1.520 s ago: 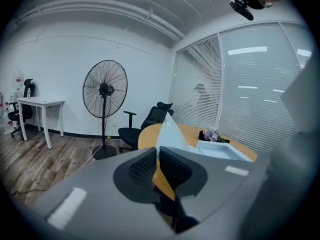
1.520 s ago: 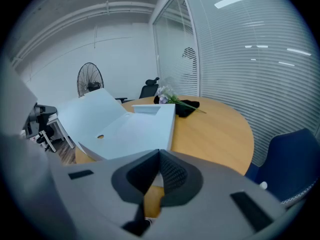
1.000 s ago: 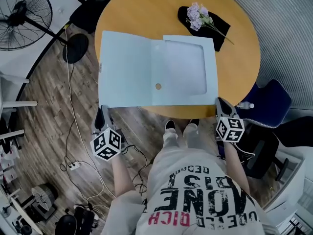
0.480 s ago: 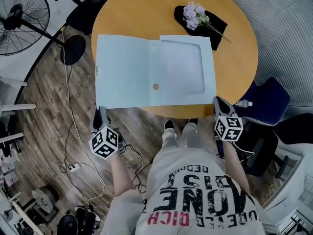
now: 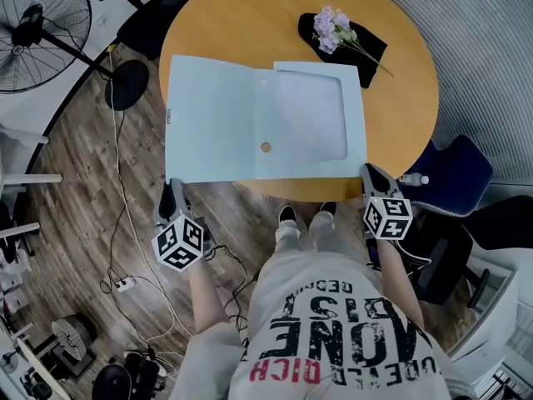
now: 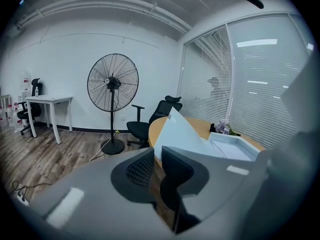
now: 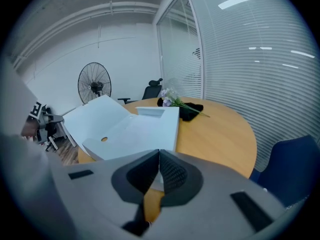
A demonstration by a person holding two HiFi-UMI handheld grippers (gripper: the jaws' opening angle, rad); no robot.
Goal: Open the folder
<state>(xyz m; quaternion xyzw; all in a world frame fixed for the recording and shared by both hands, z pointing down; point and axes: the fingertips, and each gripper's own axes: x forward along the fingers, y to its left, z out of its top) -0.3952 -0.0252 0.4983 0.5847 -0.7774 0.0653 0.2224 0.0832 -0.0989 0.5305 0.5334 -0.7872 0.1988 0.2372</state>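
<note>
Two grippers sit low in the frame. The left gripper [image 5: 171, 192] has its jaws a little apart. They have just been opening, with nothing between them. The right gripper [image 5: 372, 175] has its jaws closed and empty, by the folder's lower right corner. The folder [image 5: 266, 119] lies open mid-frame on the table [image 5: 400, 98].

Grey tee [image 5: 341, 340] w/ blk/red print; left gripper [image 5: 171, 192], right gripper [image 5: 371, 176] grey, b/w marker cubes [image 5: 179, 242].

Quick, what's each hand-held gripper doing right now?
Left hand-held gripper: jaws have just been opening, nothing between.
Right hand-held gripper: closed at folder corner; grip cannot be told.
</note>
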